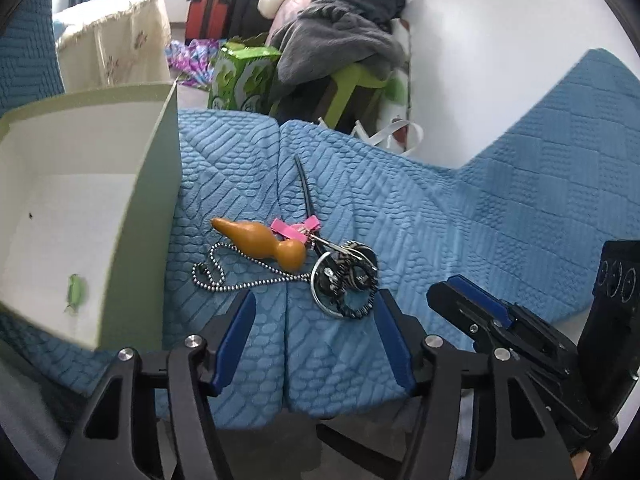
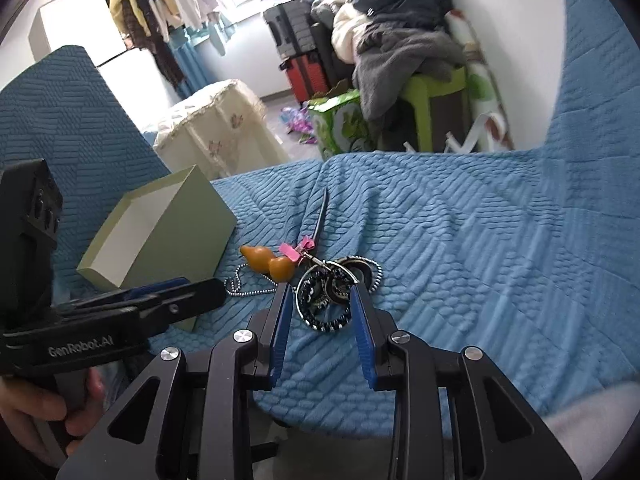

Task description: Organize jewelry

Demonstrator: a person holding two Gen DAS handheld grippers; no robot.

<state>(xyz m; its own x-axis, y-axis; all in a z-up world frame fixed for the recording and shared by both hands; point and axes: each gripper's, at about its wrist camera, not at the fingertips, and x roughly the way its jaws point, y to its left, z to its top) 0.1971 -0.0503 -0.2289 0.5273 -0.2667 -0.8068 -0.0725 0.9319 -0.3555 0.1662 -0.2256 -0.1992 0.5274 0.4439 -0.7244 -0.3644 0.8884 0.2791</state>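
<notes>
A heap of jewelry lies on the blue quilted cover (image 1: 480, 220): an orange gourd pendant (image 1: 264, 242) (image 2: 272, 264), a pink bow clip (image 1: 296, 230) (image 2: 294, 250), a silver bead chain (image 1: 224, 280) (image 2: 244, 290) and a tangle of metal rings and beaded bracelets (image 1: 344, 284) (image 2: 324, 300). My left gripper (image 1: 314, 300) hangs open just short of the chain and rings, gripping nothing. My right gripper (image 2: 320, 290) stands open with its blue pads either side of the bracelet tangle; I see no pad pressing on it. An open pale green box (image 1: 160, 200) (image 2: 180, 232) sits to the left of the heap.
A black cord (image 1: 306, 188) runs back from the bow along a fold in the cover. Beyond the cover's far edge are a green patterned bag (image 1: 240, 80), a green stool under dark clothes (image 2: 432, 88), suitcases and a cloth-covered table (image 2: 212, 128). A hand (image 2: 36, 412) holds the left gripper's handle.
</notes>
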